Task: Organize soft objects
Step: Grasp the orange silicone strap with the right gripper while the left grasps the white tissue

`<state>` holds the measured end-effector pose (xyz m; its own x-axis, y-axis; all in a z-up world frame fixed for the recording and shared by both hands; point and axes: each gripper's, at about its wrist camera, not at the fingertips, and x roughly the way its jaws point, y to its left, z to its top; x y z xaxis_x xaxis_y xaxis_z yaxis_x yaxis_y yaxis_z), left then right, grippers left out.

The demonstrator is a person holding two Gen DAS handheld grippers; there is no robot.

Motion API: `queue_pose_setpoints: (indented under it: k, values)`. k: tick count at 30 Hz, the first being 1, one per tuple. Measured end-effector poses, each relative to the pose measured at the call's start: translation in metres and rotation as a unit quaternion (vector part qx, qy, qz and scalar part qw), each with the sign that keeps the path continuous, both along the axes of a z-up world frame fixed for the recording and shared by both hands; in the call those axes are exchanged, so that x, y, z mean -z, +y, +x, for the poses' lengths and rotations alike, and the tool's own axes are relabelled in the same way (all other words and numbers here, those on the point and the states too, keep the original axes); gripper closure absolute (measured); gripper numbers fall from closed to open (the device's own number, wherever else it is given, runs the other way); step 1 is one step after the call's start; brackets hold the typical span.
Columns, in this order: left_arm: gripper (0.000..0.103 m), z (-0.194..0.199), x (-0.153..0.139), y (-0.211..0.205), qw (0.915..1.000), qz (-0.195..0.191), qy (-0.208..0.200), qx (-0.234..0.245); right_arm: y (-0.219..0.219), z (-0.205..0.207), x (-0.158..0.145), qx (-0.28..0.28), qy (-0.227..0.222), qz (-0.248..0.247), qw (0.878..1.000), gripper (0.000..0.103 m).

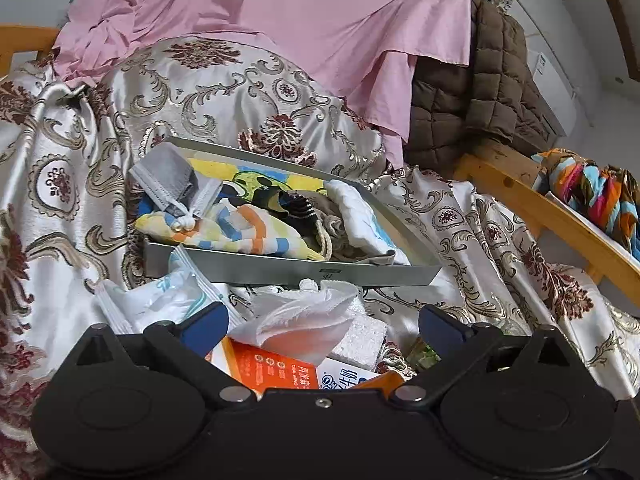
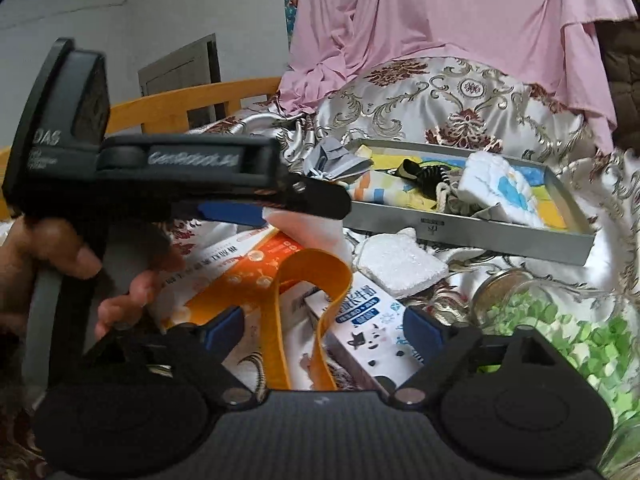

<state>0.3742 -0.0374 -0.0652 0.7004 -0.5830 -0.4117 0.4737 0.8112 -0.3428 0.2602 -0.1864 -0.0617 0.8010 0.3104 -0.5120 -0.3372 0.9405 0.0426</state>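
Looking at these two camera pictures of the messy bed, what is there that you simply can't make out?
- Printed cartons: left wrist view, covered by the white tissue and the left gripper; text unreadable.
- Glass jar: right wrist view, lower part hidden behind the right gripper; green contents blurred.
- Tray floor: both views, buried under cloths.
- Colourful scarf: cut off by the left wrist view's right edge.

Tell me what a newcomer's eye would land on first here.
The pink sheet draped high at the back, over the gold-patterned satin cover. Mid-scene sits a grey metal tray heaped with soft items, and nearest the right camera an orange strap loops over cartons.
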Motion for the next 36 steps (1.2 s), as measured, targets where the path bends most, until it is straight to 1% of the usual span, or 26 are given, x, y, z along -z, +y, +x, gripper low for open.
queue_pose_setpoints:
  k: [2, 4, 6, 7, 9, 11, 13, 14, 15, 17, 19, 20, 22, 24, 26, 28, 29, 33, 34, 36]
  values:
    - [0.003, 0.002, 0.001, 0.0, 1.0, -0.001, 0.0, 0.006, 0.001, 0.001, 0.001, 0.002, -0.002, -0.005, 1.0, 0.023]
    - [0.005, 0.006, 0.002, 0.001, 0.9999, -0.009, 0.007, 0.004, 0.003, 0.0, 0.002, 0.0, -0.005, -0.012, 1.0, 0.029]
    - [0.009, 0.009, 0.003, 0.002, 0.9998, -0.017, 0.014, 0.0, 0.007, 0.0, 0.003, -0.004, -0.009, -0.023, 1.0, 0.032]
    - [0.012, 0.01, 0.003, 0.002, 0.9997, -0.016, 0.016, -0.001, 0.009, 0.0, 0.004, -0.005, -0.014, -0.032, 0.999, 0.036]
    - [0.023, 0.011, 0.005, 0.001, 0.9998, -0.01, 0.018, -0.001, 0.015, -0.002, 0.005, -0.011, -0.016, -0.045, 0.999, 0.042]
    - [0.028, 0.009, 0.007, -0.002, 0.9999, 0.001, 0.013, 0.001, 0.017, -0.001, 0.007, -0.012, -0.015, -0.051, 0.999, 0.046]
    - [0.031, 0.007, 0.009, -0.006, 0.9999, 0.012, 0.007, 0.001, 0.019, 0.0, 0.009, -0.011, -0.012, -0.052, 0.999, 0.053]
    - [0.036, 0.006, 0.009, -0.008, 0.9999, 0.016, 0.005, 0.002, 0.019, 0.0, 0.009, -0.01, -0.011, -0.051, 0.999, 0.054]
    - [0.043, 0.005, 0.01, -0.009, 0.9998, 0.02, 0.004, 0.004, 0.018, 0.001, 0.009, -0.01, -0.009, -0.051, 0.999, 0.057]
    - [0.049, 0.005, 0.012, -0.01, 0.9997, 0.025, 0.003, 0.003, 0.018, 0.001, 0.01, -0.011, -0.007, -0.049, 0.999, 0.061]
    - [0.05, 0.005, 0.012, -0.009, 0.9996, 0.026, 0.002, 0.0, 0.017, 0.001, 0.011, -0.01, -0.004, -0.047, 0.999, 0.071]
    - [0.052, 0.005, 0.012, -0.009, 0.9996, 0.027, 0.002, -0.002, 0.017, 0.001, 0.012, -0.009, -0.002, -0.048, 0.999, 0.073]
    - [0.059, 0.004, 0.013, -0.009, 0.9995, 0.03, -0.001, -0.008, 0.017, 0.001, 0.013, -0.008, -0.001, -0.049, 0.999, 0.078]
    - [0.076, 0.003, 0.014, -0.01, 0.9994, 0.033, -0.001, -0.005, 0.017, 0.0, 0.013, -0.008, -0.002, -0.048, 0.999, 0.083]
    - [0.079, 0.0, 0.014, -0.011, 0.9992, 0.038, -0.01, -0.008, 0.017, -0.001, 0.013, -0.007, -0.001, -0.047, 0.999, 0.086]
    - [0.084, -0.006, 0.012, -0.012, 0.9985, 0.046, -0.024, -0.018, 0.017, 0.0, 0.013, -0.004, 0.001, -0.045, 0.999, 0.089]
    - [0.087, -0.009, 0.011, -0.014, 0.9979, 0.054, -0.029, -0.022, 0.017, 0.0, 0.013, -0.001, 0.001, -0.044, 0.999, 0.09]
    - [0.09, -0.018, 0.008, -0.018, 0.996, 0.078, -0.036, -0.024, 0.02, -0.002, 0.01, 0.017, -0.003, -0.056, 0.998, 0.092]
    - [0.09, -0.021, 0.006, -0.018, 0.996, 0.078, -0.036, -0.025, 0.02, -0.004, 0.009, 0.021, -0.005, -0.059, 0.998, 0.093]
    - [0.091, -0.026, 0.001, -0.014, 0.9971, 0.066, -0.026, -0.027, 0.019, -0.007, 0.006, 0.03, -0.01, -0.062, 0.998, 0.093]
